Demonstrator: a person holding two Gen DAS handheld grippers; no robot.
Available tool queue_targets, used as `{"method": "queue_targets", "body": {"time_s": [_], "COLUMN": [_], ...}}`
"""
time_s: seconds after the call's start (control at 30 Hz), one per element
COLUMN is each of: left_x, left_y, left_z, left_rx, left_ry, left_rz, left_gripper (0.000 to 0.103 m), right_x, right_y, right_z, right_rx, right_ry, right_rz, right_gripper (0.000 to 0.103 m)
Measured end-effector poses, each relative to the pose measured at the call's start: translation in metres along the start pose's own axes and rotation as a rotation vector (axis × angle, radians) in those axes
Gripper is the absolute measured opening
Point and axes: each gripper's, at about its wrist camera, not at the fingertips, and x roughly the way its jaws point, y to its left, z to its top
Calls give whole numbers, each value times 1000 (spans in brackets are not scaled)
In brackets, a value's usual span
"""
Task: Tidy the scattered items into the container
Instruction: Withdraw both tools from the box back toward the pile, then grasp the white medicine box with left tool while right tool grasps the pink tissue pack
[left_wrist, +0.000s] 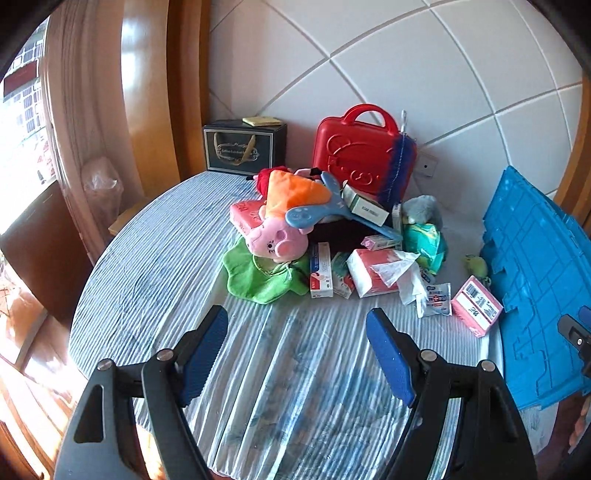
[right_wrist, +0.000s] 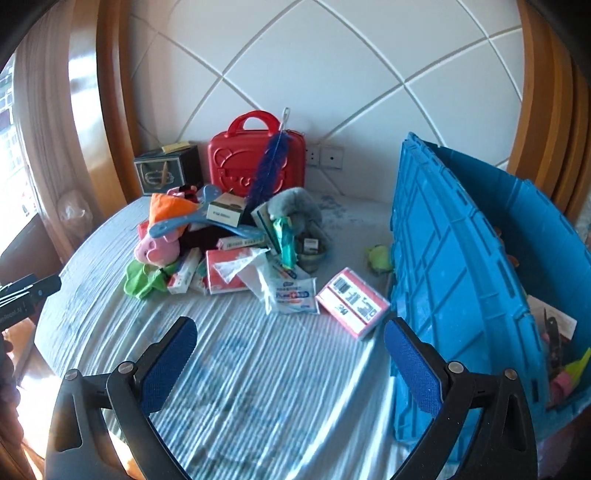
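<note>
A white padded wall panel (right_wrist: 314, 74) with diagonal seams stands behind a bed covered in a blue-and-white striped sheet (left_wrist: 155, 251). Glossy wooden framing (left_wrist: 147, 92) borders it. Bright daylight enters through a window (left_wrist: 22, 122) at left.

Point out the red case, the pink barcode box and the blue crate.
red case (right_wrist: 236, 166), right wrist view, on its embossed front.
pink barcode box (right_wrist: 352, 302), right wrist view, on its labelled top face.
blue crate (right_wrist: 443, 266), right wrist view, on its ribbed outer wall.
</note>
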Motion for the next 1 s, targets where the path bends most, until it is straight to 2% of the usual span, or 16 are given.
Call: {"method": "queue_targets", "body": {"time_s": [0.13, 0.37, 0.7, 0.8, 1.0], "left_x": [27, 81, 164, 194, 255], "left_y": [-6, -25, -42, -41, -47], "left_z": [5, 6, 28, 34, 40], "left_rx": [-2, 27, 118, 128, 165], "left_ry": [33, 128, 227, 267, 349], "left_rz": [37, 29, -37, -53, -78], "left_gripper": [77, 77, 77, 77, 77], "right_x": [41, 105, 147, 162, 202], "right_y": [-8, -14, -9, 1, 31], "right_z": [6, 0, 2, 6, 10], "right_rx": [-9, -24, 18, 18, 1], "right_ry": [47, 168, 247, 267, 331], "right_rz": [67, 116, 90, 82, 117], "right_gripper": [103, 103, 103, 103, 103]}}
